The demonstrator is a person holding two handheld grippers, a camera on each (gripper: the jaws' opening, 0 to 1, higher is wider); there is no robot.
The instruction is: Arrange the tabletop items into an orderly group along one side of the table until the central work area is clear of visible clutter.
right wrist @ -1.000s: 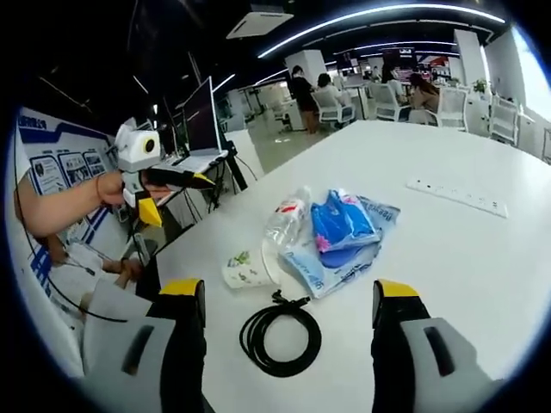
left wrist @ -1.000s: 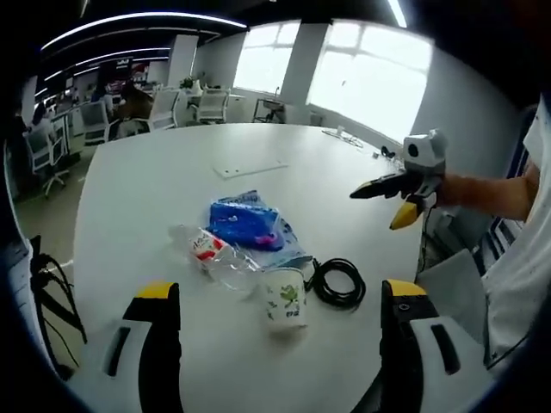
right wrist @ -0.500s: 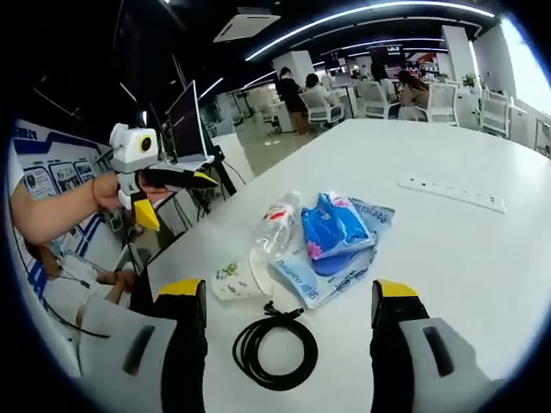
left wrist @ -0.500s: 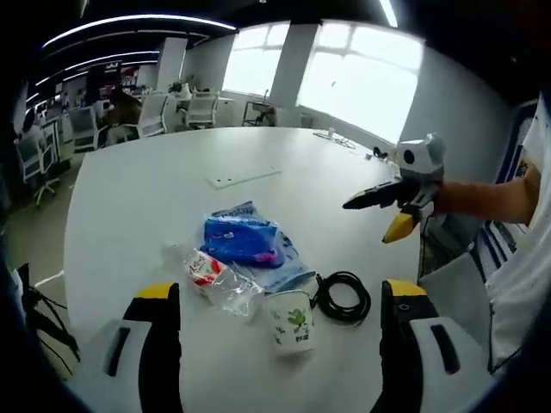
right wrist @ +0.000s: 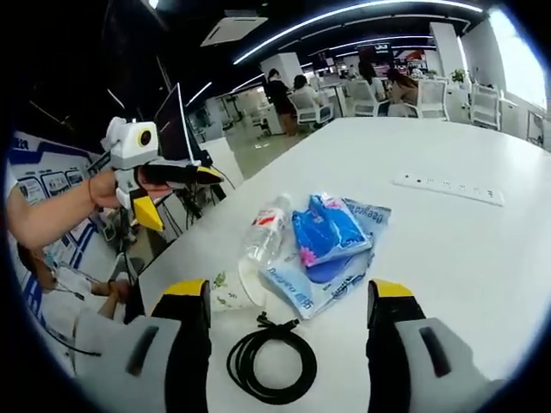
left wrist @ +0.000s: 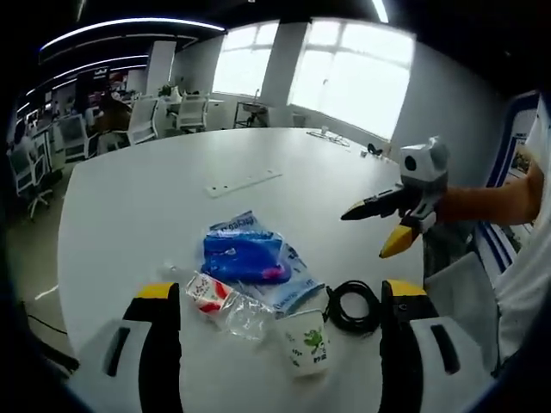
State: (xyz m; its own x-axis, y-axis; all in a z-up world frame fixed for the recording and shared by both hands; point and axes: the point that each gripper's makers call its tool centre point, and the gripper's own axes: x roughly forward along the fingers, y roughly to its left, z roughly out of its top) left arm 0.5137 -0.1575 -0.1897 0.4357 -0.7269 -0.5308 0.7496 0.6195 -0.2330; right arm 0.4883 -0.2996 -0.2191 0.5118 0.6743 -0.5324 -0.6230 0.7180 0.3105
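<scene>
On the white table (left wrist: 146,206) a small heap lies together: a blue packet (left wrist: 245,255) on a pale wrapper, a crushed clear bottle (left wrist: 217,299) with a red label, a paper cup (left wrist: 306,343) and a coiled black cable (left wrist: 355,307). My left gripper (left wrist: 280,291) stands open just short of the heap, holding nothing. My right gripper (left wrist: 365,234) hovers open to the right of the heap. In the right gripper view the packet (right wrist: 327,232), bottle (right wrist: 265,227), cup (right wrist: 227,292) and cable (right wrist: 267,366) lie ahead of my open right gripper (right wrist: 288,289); the left gripper (right wrist: 183,200) hangs open at the left.
A white power strip (left wrist: 244,182) lies farther out on the table, power strip (right wrist: 448,188) also at the right. Office chairs (left wrist: 142,116), desks and seated people fill the room behind. A monitor on a stand (right wrist: 176,129) is beyond the table's near edge.
Both cameras have drifted slightly nearer the heap, so the items sit lower and larger in view. The items themselves have not moved; both grippers stay open.
</scene>
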